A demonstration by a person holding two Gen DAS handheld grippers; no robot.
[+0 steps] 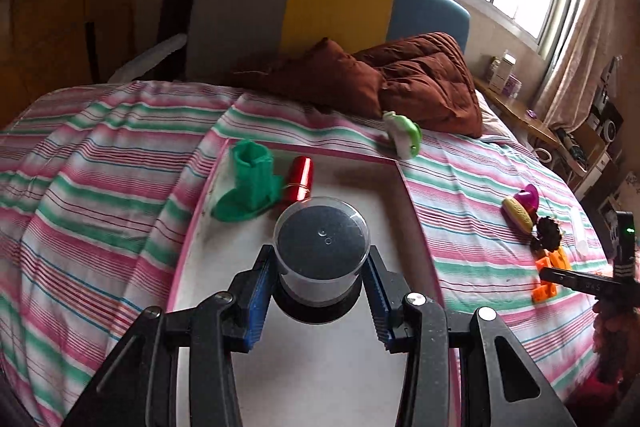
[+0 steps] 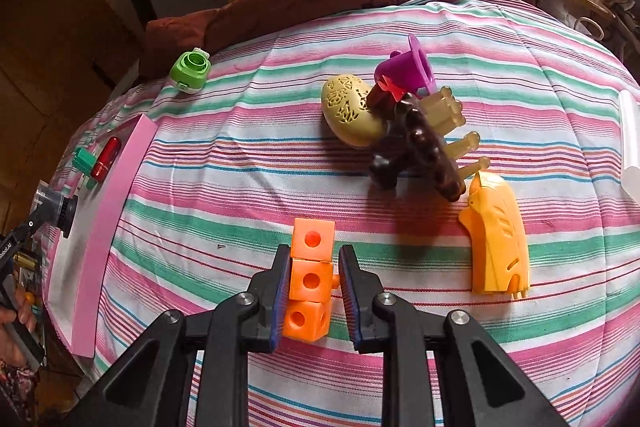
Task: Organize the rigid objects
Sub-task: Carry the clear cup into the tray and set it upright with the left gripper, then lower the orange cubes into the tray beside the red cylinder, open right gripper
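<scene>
Left tongs grip unlabelled clear jar.

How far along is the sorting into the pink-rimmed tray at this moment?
Early. Done: the green boot-shaped piece and red cylinder lie in the tray. In hand: the left tongs flank the clear canister over the tray; whether they grip it is unclear. The right tongs straddle the orange cube chain, open. Left on the bedspread: the toy pile, yellow shell, green cap.

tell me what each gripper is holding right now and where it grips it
The left gripper grips the clear cylindrical container by its sides. The right gripper holds nothing; it straddles the orange cube stack, jaws open.
</scene>
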